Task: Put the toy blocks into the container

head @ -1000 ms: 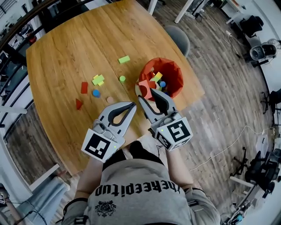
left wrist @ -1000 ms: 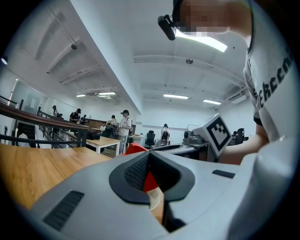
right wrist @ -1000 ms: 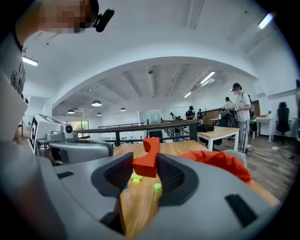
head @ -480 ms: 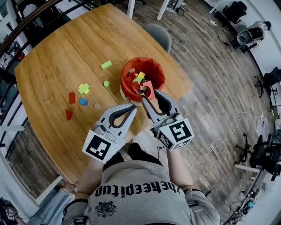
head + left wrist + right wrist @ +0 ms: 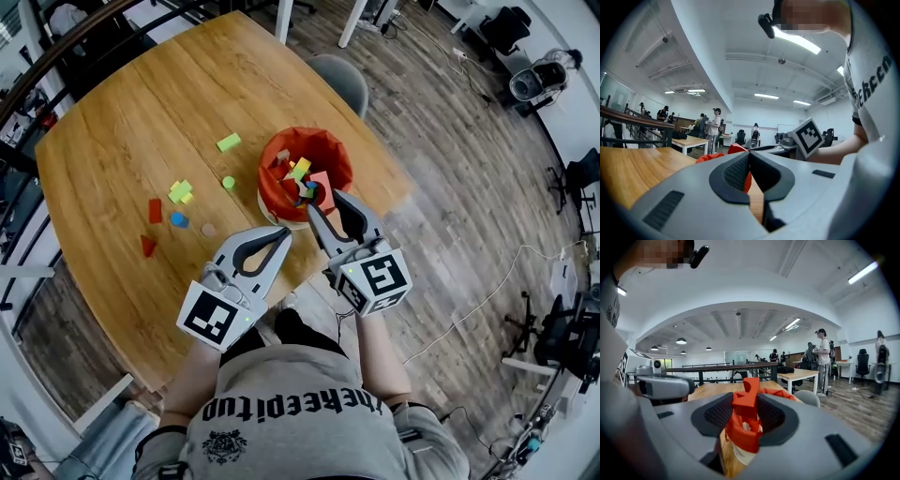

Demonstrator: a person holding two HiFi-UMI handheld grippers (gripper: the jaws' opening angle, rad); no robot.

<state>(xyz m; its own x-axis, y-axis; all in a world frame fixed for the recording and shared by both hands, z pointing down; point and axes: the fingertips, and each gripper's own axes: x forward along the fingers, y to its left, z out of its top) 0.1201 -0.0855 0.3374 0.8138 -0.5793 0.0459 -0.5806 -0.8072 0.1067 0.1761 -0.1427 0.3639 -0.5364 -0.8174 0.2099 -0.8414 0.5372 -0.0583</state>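
A red-orange container [image 5: 333, 155] stands near the table's front edge with several coloured blocks inside. My right gripper [image 5: 325, 202] is shut on a red block [image 5: 323, 188] held at the container's near rim. In the right gripper view the red block [image 5: 746, 404] sits clamped between the pads, and the container [image 5: 785, 393] is just behind it. My left gripper [image 5: 284, 233] is shut with nothing in it, over the table to the near left of the container. Its jaws [image 5: 750, 164] are together, and the container [image 5: 712, 156] is beyond them.
Loose blocks lie on the wooden table [image 5: 122, 122] left of the container: a green bar [image 5: 228, 142], a green disc [image 5: 228, 183], a yellow-green piece [image 5: 180, 191], a red bar [image 5: 155, 210], a blue disc [image 5: 177, 219], a tan disc [image 5: 208, 229] and a red wedge [image 5: 147, 246]. A grey chair [image 5: 342, 80] stands beyond the table.
My right gripper has carried the red block from the container's near-left side to its near rim. The head view has shifted. The left gripper stays shut beside it.
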